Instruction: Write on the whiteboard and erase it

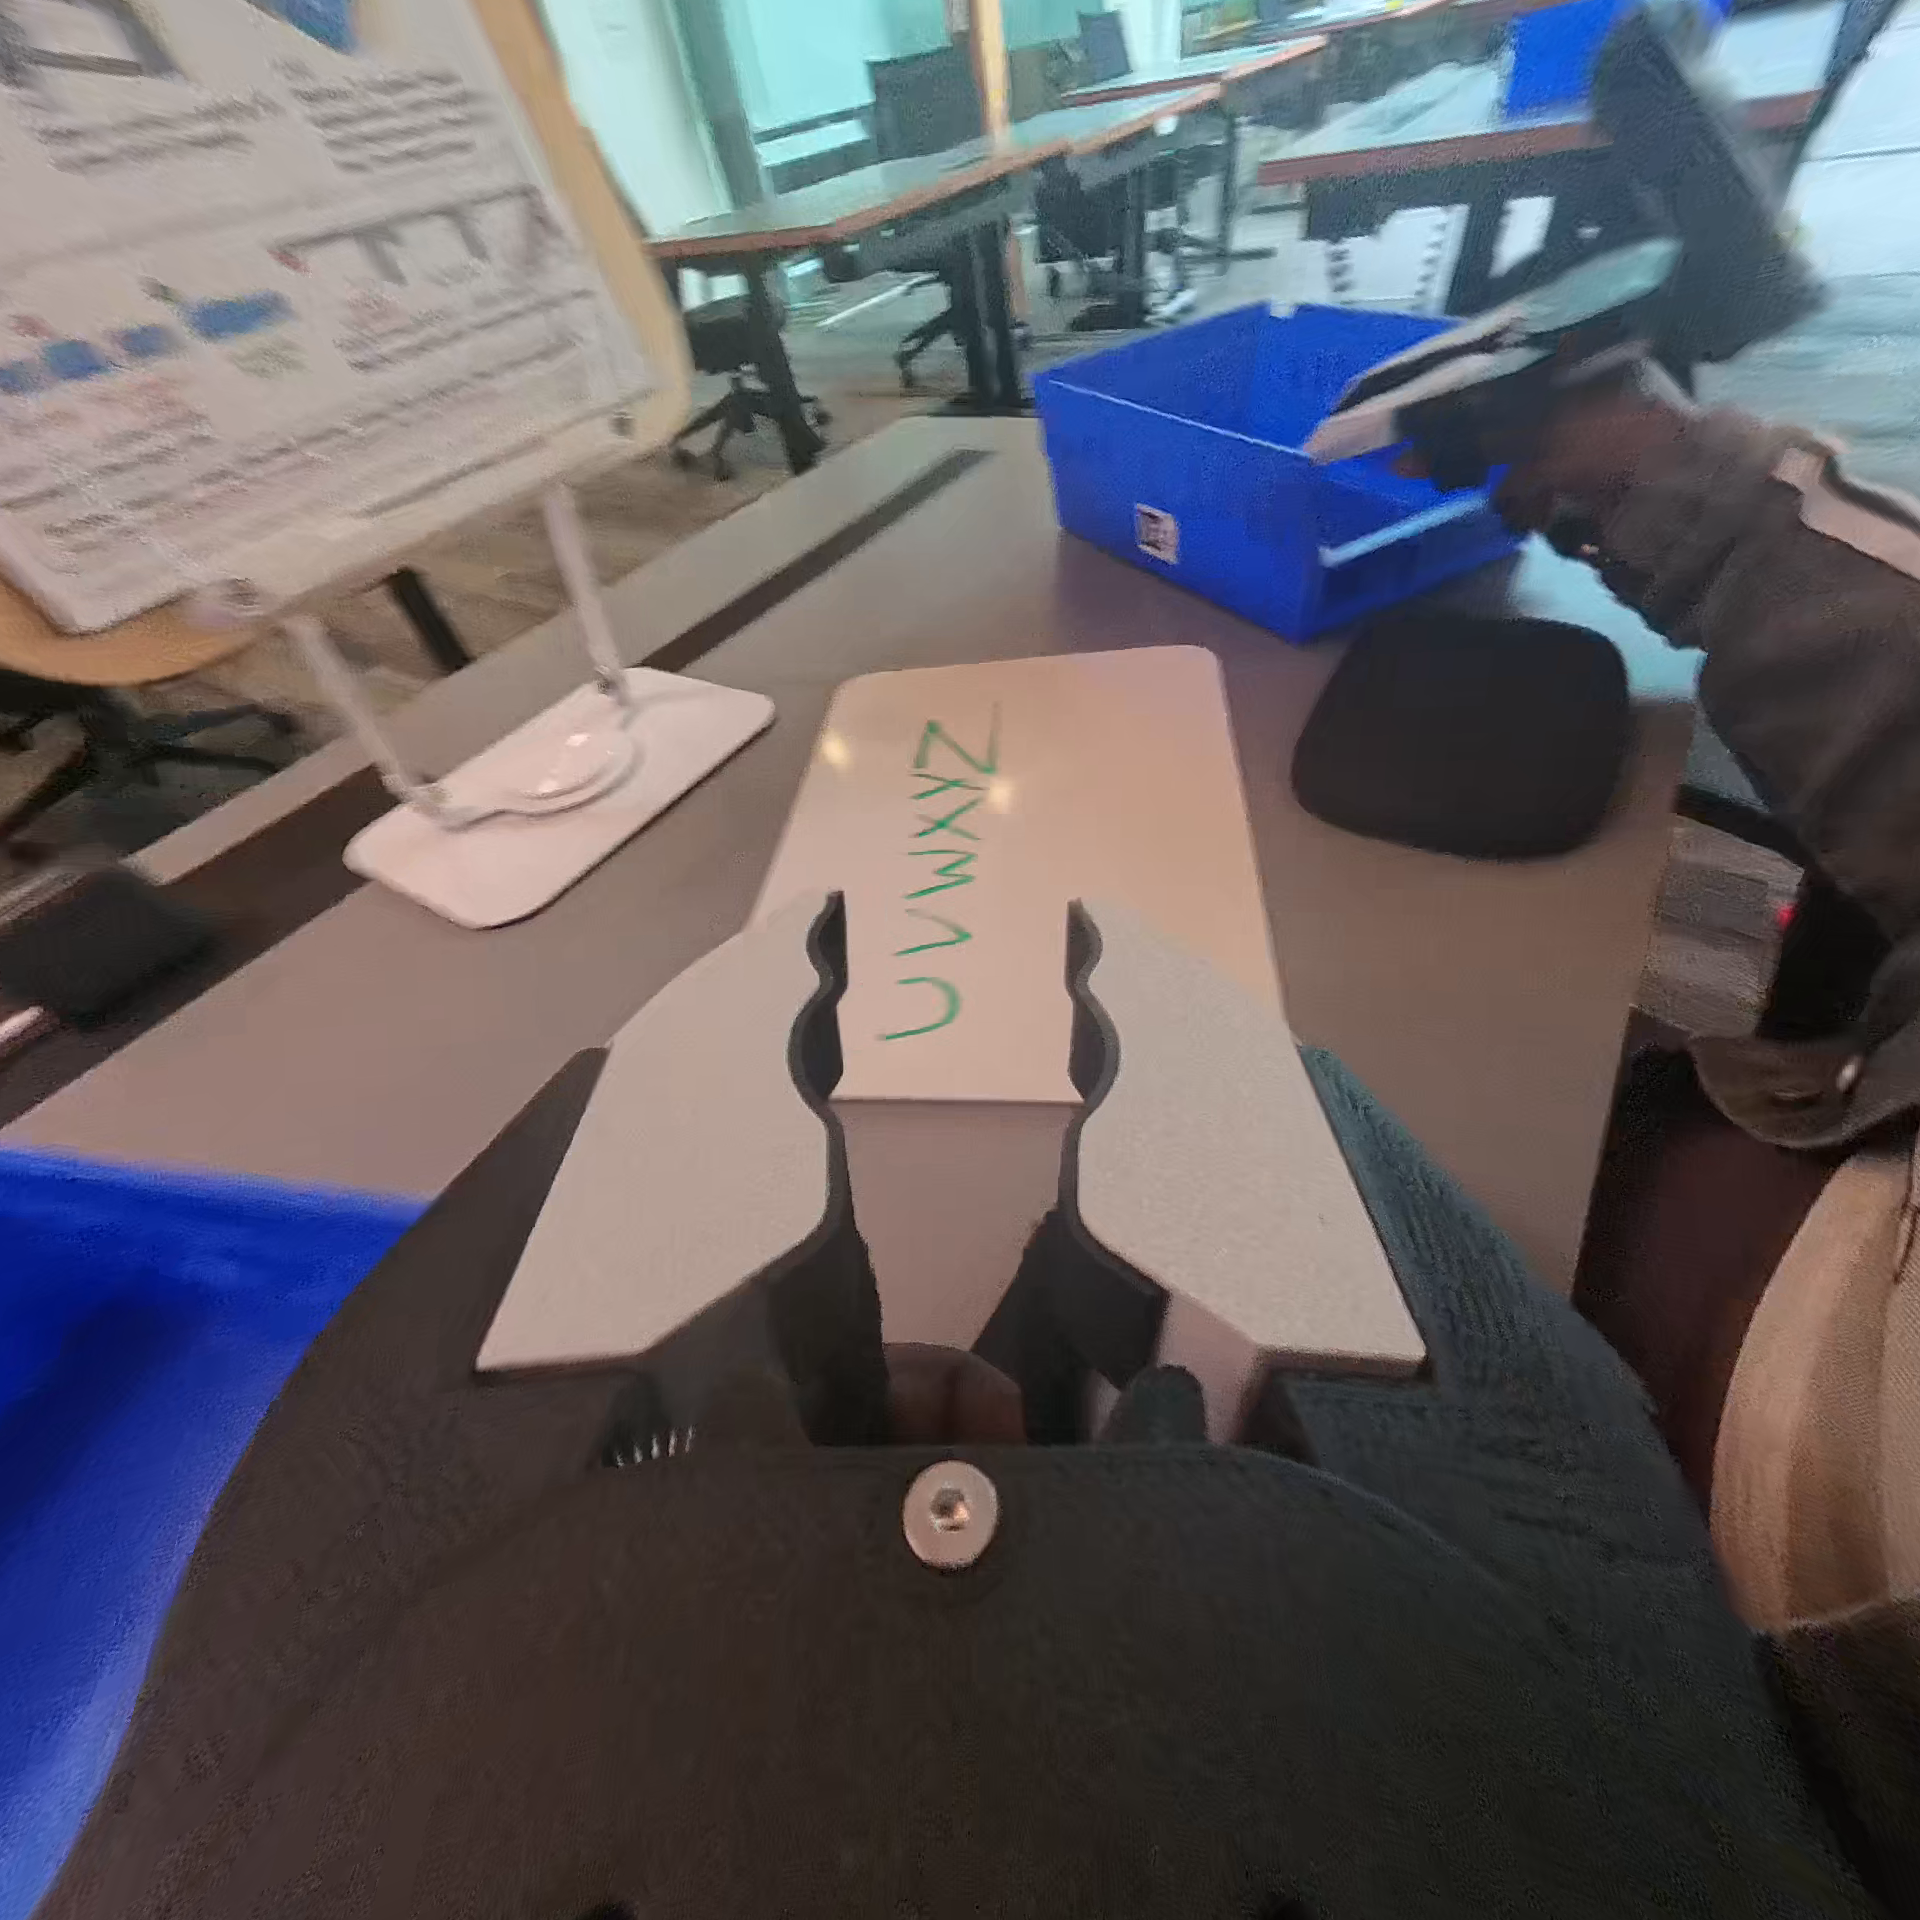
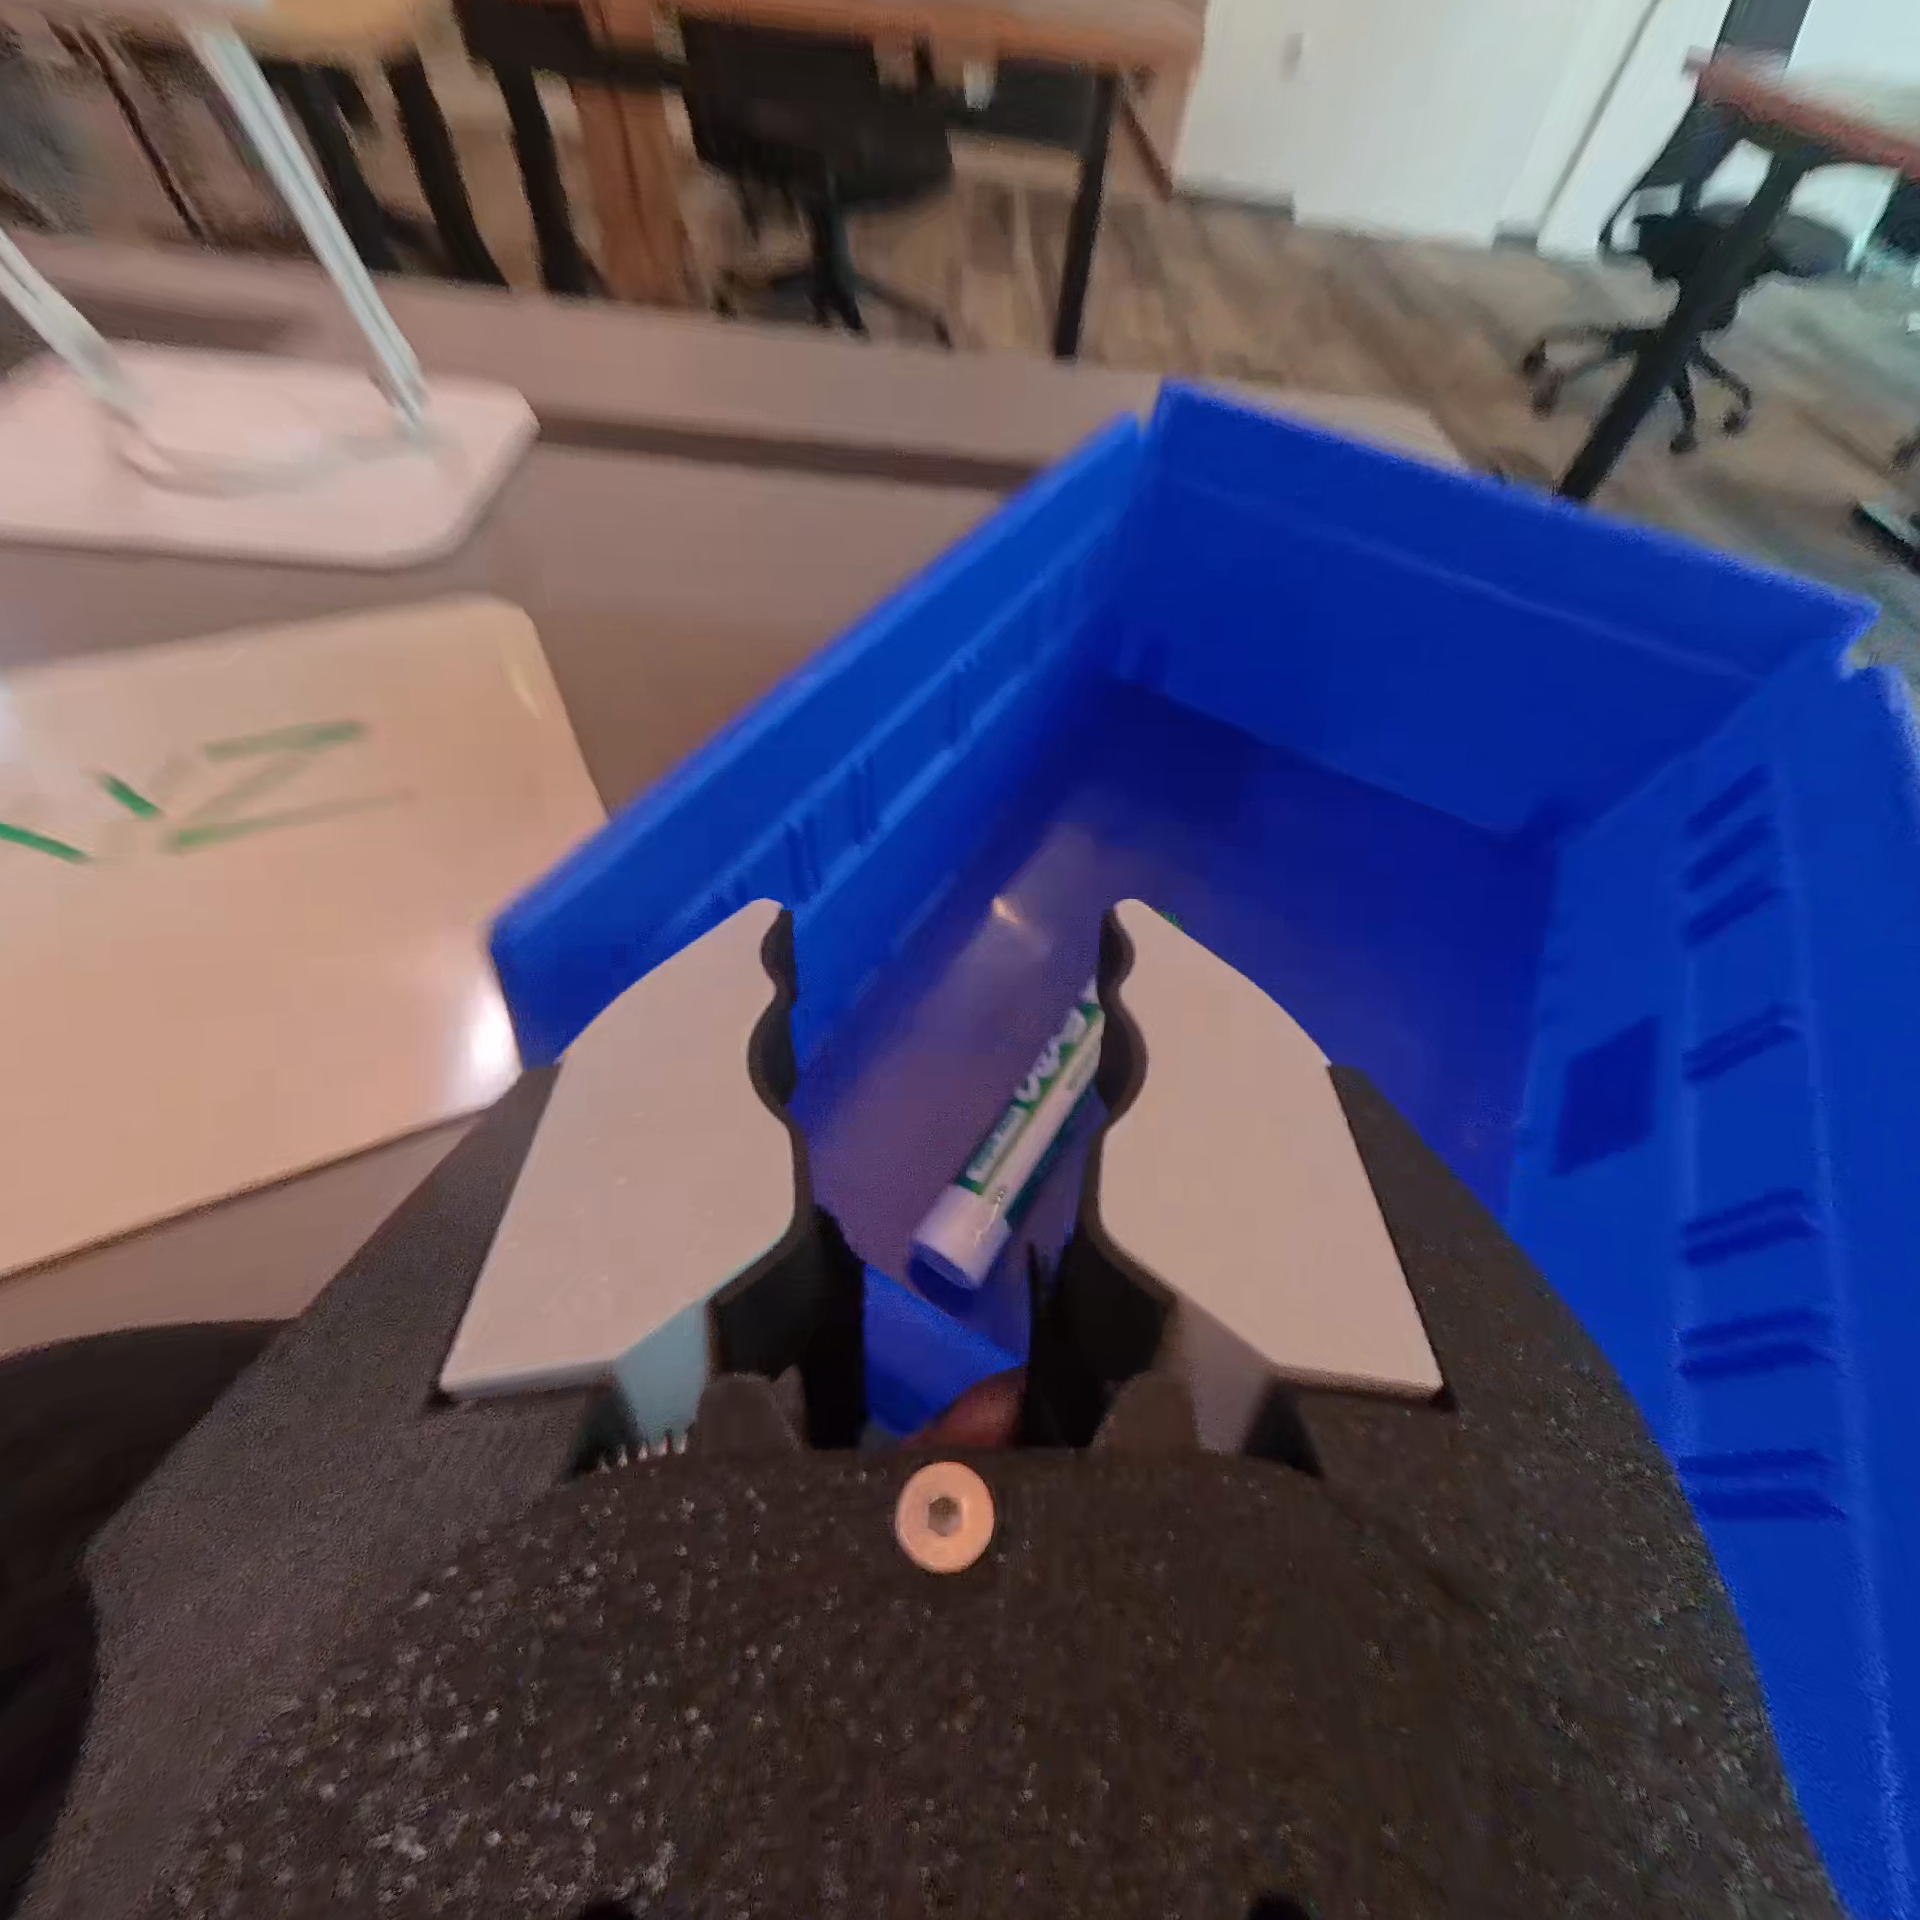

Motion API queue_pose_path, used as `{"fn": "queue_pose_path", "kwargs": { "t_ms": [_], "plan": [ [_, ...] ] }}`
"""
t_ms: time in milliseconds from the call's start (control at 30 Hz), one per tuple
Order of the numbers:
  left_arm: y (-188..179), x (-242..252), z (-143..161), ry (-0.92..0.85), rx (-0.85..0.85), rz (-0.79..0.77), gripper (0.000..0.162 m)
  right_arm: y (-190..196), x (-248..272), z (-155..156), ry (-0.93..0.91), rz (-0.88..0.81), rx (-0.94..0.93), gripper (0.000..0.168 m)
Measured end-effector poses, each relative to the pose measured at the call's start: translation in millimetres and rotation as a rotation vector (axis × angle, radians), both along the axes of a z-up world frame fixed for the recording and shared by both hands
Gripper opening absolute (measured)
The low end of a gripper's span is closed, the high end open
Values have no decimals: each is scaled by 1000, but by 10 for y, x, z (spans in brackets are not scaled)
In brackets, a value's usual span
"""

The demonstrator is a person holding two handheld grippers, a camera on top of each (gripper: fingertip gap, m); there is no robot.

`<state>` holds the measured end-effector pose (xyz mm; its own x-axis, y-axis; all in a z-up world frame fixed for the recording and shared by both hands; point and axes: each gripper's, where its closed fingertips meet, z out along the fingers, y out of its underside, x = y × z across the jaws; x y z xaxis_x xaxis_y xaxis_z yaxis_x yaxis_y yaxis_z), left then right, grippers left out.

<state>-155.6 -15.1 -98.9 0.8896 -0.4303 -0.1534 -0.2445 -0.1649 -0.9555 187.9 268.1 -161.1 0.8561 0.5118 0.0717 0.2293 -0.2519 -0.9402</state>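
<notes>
The whiteboard [image 1: 1049,831] lies flat on the grey table with green letters written along it. My left gripper [image 1: 956,909] is open and empty, hovering over the board's near end. The board's corner also shows in the right wrist view [image 2: 260,935]. My right gripper [image 2: 948,914] is open above a blue bin [image 2: 1403,644]. A white and green marker [image 2: 1013,1153] lies on the bin's floor between the fingers, its far end hidden behind the right finger. In the left wrist view the right gripper [image 1: 1340,421] is blurred over the same bin [image 1: 1226,488].
A black pad [image 1: 1465,738] lies on the table right of the board, in front of the bin. A poster stand with a white base [image 1: 561,800] stands left of the board. Another blue bin [image 1: 156,1403] is at the near left. Desks and chairs stand behind. The tips of one gripper are about 45 centimetres away from the tips of the other.
</notes>
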Motion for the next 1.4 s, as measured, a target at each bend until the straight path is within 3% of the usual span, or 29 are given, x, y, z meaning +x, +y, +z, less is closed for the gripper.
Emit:
{"fn": "queue_pose_path", "kwargs": {
  "t_ms": [100,233,400,500,700,800,967,1100,1167,1267,1400],
  "plan": [
    [-101,-611,-15,116,-120,149,40,-173,16,341,175,27,150,73],
    [-230,-1331,-661,334,-489,168,43,-541,-40,661,349,157,277,78],
    [-140,-1565,-1116,406,-673,101,45,-807,-115,735,363,230,294,79],
    [-116,-1566,-1301,415,-736,42,55,-867,-126,801,372,235,329,74],
    [-124,-1529,-1346,284,-757,-4,57,-916,-311,854,390,290,329,68],
    [-165,-1605,-1340,283,-781,2,70,-927,-463,800,348,322,308,68],
    [-200,-1516,-1350,278,-777,-72,54,-933,-608,734,318,350,289,66],
    [-192,-1523,-1303,284,-746,-52,51,-972,-711,744,331,381,286,66],
    [-139,-1582,-1152,241,-686,19,35,-1090,-880,776,329,463,294,66],
    [-103,-1682,-821,194,-578,83,32,-1436,-1344,795,285,706,313,66],
    [-106,-1703,-642,236,-539,109,31,-1805,-1962,606,74,961,310,68]
  ]
}}
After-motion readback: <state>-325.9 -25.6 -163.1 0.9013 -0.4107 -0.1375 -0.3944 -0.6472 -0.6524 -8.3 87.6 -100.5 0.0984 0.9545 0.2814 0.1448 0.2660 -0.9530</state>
